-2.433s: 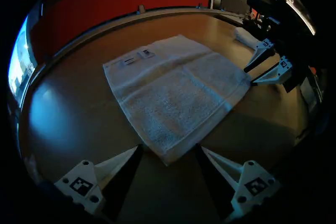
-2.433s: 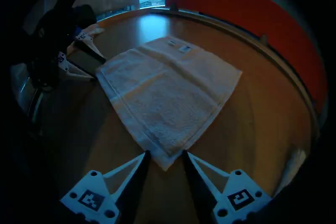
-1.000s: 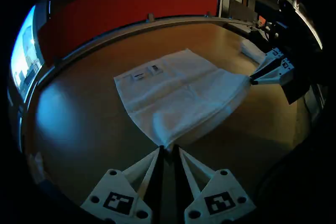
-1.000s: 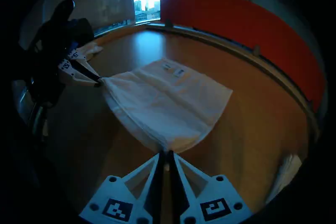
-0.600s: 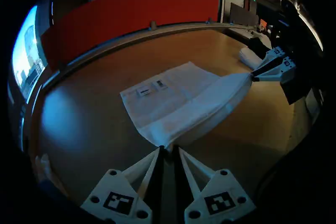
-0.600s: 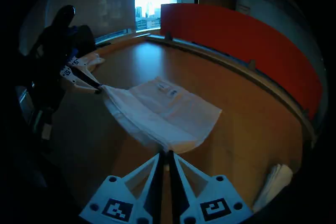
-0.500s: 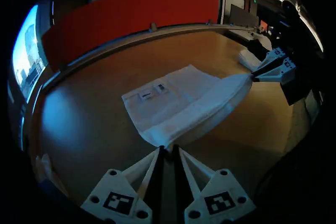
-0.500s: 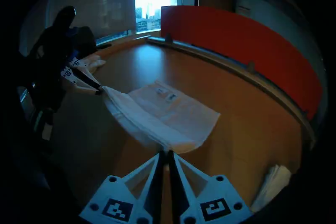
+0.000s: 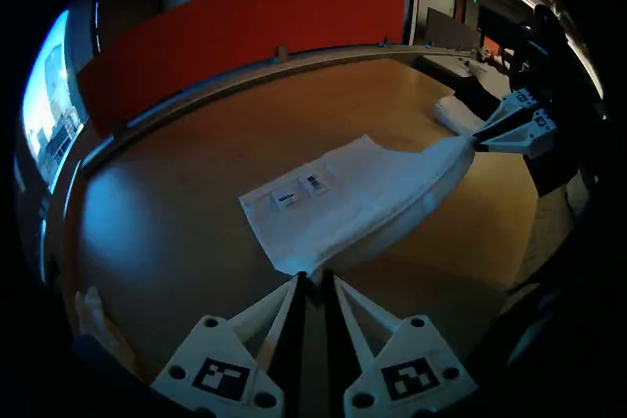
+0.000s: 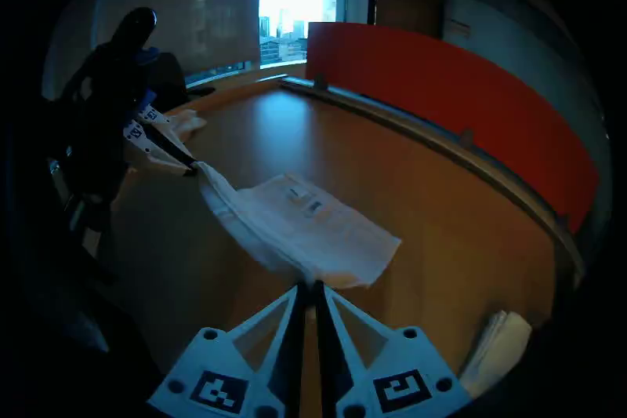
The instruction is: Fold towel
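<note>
We see left hand-held gripper (image 9: 314, 277) pinching one towel (image 9: 356, 194) corner, right hand-held gripper (image 10: 308, 286) pinching another. Between them, towel edge hangs raised above desk (image 9: 180, 206); towel's far part lies flat on desk.

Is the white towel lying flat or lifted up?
Partly lifted: the left gripper and right gripper each pinch a towel corner, holding one edge above the table; the labelled part lies flat.
</note>
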Motion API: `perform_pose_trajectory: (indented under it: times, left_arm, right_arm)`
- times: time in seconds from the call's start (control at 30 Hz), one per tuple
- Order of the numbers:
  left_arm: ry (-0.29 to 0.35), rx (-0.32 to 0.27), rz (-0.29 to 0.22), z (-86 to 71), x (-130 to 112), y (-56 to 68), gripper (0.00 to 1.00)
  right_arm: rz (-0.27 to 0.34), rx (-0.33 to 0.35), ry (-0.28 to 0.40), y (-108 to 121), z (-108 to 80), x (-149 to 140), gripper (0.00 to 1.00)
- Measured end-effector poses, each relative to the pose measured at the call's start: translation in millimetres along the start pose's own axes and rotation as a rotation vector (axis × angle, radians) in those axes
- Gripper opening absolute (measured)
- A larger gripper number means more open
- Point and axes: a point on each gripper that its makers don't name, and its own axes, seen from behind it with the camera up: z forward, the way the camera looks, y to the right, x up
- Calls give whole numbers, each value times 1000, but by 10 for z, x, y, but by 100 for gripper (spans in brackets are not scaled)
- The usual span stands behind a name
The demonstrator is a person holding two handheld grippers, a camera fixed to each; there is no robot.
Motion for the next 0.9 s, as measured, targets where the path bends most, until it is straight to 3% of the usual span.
perform_pose_trajectory:
  times: [0.63, 0.9]
  left_arm:
    - [-16, -22, -21, -244, -13, 170, 16]
    - [-23, -25, -28, -276, -46, 193, 16]
  right_arm:
    - [15, 5, -2, -107, -253, 25, 9]
    - [16, 15, -4, -152, -281, 18, 9]
